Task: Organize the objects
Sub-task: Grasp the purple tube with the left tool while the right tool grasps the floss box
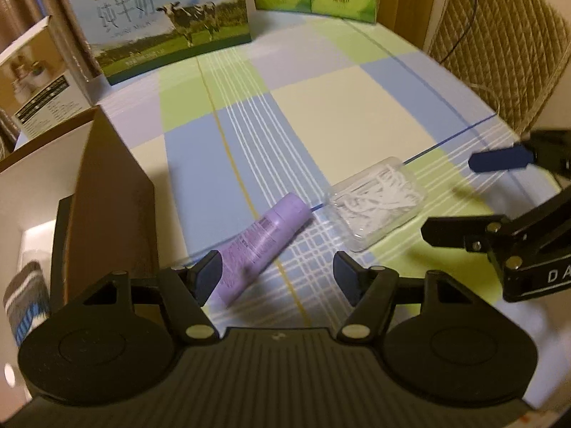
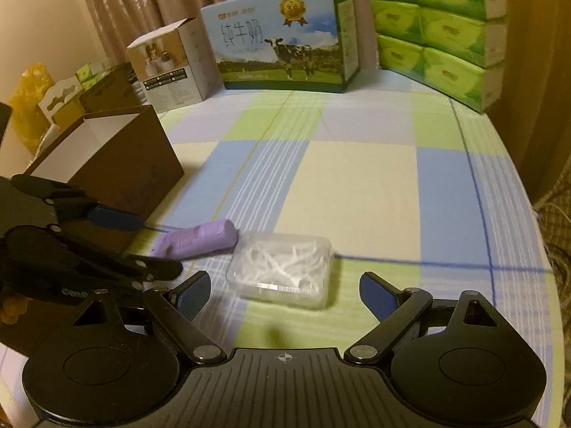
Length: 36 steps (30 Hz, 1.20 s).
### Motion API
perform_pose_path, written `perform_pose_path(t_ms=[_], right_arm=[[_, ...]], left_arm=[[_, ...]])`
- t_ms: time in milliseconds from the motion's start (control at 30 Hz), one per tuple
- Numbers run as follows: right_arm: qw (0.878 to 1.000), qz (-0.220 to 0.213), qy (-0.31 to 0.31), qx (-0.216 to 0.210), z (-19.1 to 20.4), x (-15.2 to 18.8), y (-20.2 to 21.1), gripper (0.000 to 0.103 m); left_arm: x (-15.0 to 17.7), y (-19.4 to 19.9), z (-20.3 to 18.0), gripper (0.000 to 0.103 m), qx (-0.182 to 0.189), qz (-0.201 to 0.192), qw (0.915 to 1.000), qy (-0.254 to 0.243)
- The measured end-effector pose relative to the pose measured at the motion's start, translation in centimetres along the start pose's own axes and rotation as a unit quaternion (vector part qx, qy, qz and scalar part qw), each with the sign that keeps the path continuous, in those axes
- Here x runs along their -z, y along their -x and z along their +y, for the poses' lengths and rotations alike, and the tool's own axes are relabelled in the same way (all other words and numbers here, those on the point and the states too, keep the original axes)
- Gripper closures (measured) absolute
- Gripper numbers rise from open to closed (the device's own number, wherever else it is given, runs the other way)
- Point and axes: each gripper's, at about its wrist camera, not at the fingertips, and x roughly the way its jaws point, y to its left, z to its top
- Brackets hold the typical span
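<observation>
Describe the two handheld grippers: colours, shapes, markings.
The left gripper and the right gripper match: matte black bodies with a ribbed centre plate, two round black discs at the sides, silver pivot rivets on angled linkage arms, and flat blue pads on the fingers. The right gripper's plate carries a small white crosshair mark. White letters "DA" show on its side in the left wrist view. No cables or sleeves visible.

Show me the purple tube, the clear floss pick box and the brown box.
purple tube (image 1: pixel 266 237), left wrist view, middle of its body
clear floss pick box (image 2: pixel 282 267), right wrist view, centre of lid
brown box (image 2: pixel 132 171), right wrist view, front wall
</observation>
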Motion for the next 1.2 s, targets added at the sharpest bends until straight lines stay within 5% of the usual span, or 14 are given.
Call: perform_pose_path(t_ms=[267, 633, 933, 1200], right_arm=[[0.998, -0.009, 0.045, -0.031, -0.3, -1.6, -3.5, 0.014], [0.996, 0.013, 0.031, -0.087, -2.1, -3.1, -7.1, 0.016], [0.994, 0.047, 0.019, -0.1, -3.0, -1.1, -5.5, 0.027], [0.995, 0.041, 0.057, -0.071, -1.7, 1.2, -3.5, 0.028]], left_arm=[[-1.5, -3.7, 0.2, 0.052, 0.002, 0.033, 0.9988, -0.035], [-2.0, -5.9, 0.5, 0.057, -0.015, 0.063, 0.9969, -0.045], [-2.3, -5.8, -0.5, 0.07, 0.016, 0.097, 0.9935, -0.058], [-1.8, -5.3, -2.0, 0.073, -0.011, 0.138, 0.9901, 0.021]])
